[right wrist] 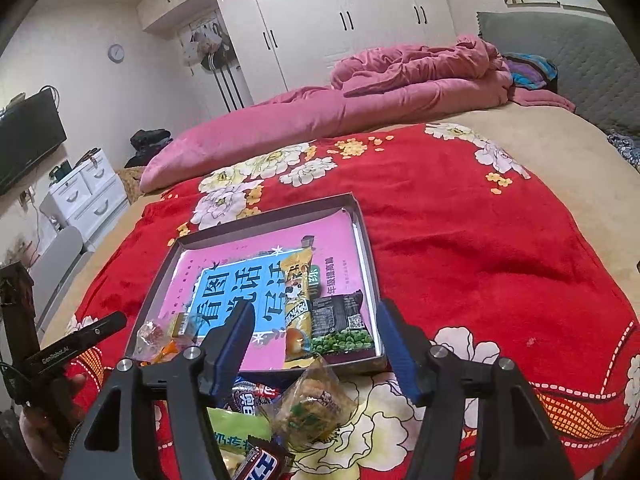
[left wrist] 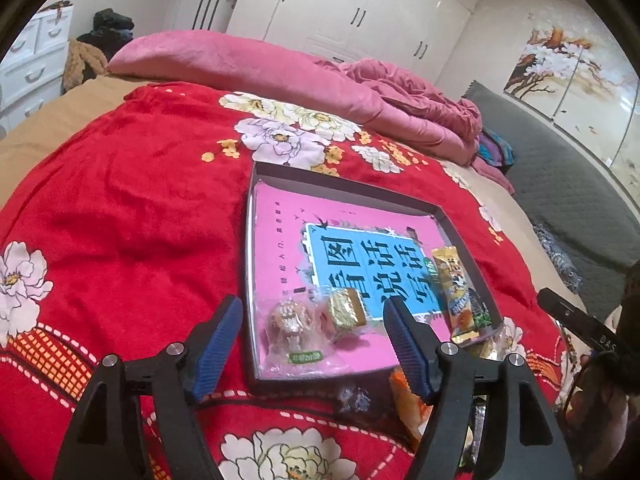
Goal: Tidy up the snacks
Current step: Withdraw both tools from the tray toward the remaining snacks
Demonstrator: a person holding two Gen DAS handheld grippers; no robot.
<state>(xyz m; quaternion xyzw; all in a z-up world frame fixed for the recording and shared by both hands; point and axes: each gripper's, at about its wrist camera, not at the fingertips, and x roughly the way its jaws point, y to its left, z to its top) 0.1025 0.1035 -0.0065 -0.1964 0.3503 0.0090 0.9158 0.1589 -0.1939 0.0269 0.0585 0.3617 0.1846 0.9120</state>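
Both grippers hover low over the red blanket (right wrist: 460,216) at the tray's (left wrist: 472,240) near edge, the left gripper (left wrist: 314,320) spread wide and empty above its near-left corner, the right gripper (right wrist: 316,330) equally wide and empty over the loose snack pile (right wrist: 288,412) just short of it. Inside the tray lie the yellow bar (right wrist: 296,304), pea packet (right wrist: 342,326) and gold sweet (left wrist: 346,308). Beyond it, bare blanket runs to the pink quilt (right wrist: 320,120).
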